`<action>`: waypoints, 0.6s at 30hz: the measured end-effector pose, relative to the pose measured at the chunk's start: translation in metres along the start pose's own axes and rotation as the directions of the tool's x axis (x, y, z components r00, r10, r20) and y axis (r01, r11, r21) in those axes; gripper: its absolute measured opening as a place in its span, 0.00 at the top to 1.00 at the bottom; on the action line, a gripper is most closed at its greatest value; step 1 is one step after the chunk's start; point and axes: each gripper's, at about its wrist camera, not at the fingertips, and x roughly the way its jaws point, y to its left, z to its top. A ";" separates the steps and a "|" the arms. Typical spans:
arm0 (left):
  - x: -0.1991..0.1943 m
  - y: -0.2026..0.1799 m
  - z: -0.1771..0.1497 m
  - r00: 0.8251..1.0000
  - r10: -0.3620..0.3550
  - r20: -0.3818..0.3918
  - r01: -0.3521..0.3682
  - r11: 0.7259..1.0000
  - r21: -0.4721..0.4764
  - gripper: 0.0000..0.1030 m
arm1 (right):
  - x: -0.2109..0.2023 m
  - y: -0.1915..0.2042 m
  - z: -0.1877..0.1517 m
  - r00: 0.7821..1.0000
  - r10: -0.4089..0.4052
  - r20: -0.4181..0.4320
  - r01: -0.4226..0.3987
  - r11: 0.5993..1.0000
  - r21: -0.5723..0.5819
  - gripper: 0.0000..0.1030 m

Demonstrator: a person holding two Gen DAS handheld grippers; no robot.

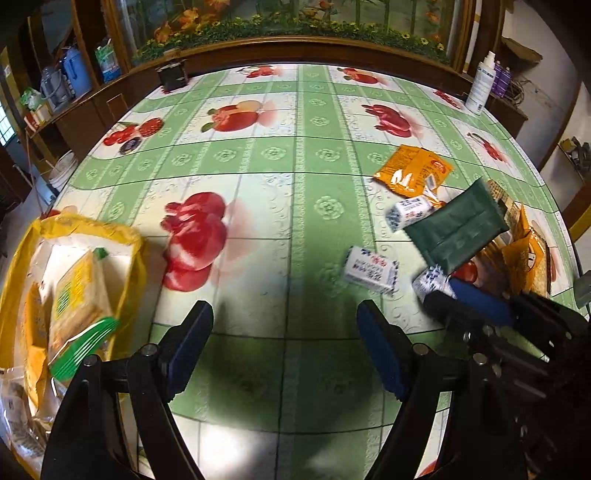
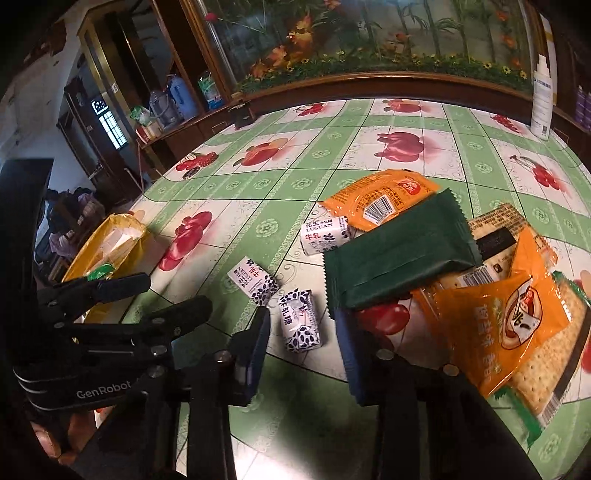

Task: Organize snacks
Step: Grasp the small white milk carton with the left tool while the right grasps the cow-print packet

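A: From the left wrist, our left claw (image 1: 284, 332) gapes over bare tabletop (image 1: 295, 229); the yellow bag (image 1: 74, 236) sits left, candies (image 1: 371, 271) lie right.

B: From the right wrist, our right claw (image 2: 303, 332) hangs released, one candy (image 2: 301, 326) between its fingers; a green packet (image 2: 399, 254) lies just beyond.

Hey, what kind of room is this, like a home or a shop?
Probably a home dining room: a fruit-print tablecloth, a wooden sideboard holding a thermos, and a floral mural behind.
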 end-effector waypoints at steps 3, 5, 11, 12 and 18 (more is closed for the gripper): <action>0.005 -0.007 0.006 1.000 0.004 0.002 -0.004 1.000 0.018 0.22 | -0.010 -0.001 -0.005 1.000 0.015 0.001 -0.015 1.000 -0.006 0.81; 0.009 -0.013 0.010 1.000 0.003 0.004 -0.004 1.000 0.023 0.22 | -0.023 -0.004 -0.011 1.000 0.018 0.017 -0.018 1.000 -0.003 0.81; 0.018 -0.024 0.015 1.000 -0.006 -0.008 0.006 1.000 0.028 0.22 | -0.057 -0.019 -0.028 0.996 0.053 0.066 -0.057 0.996 0.068 0.81; 0.016 -0.023 0.015 1.000 -0.025 -0.010 0.025 1.000 0.019 0.22 | -0.061 -0.021 -0.031 0.996 0.059 0.070 -0.064 0.995 0.073 0.81; 0.014 -0.020 0.021 0.997 -0.070 -0.013 0.069 0.997 -0.040 0.22 | -0.071 -0.023 -0.043 0.994 0.070 0.084 -0.078 0.992 0.095 0.81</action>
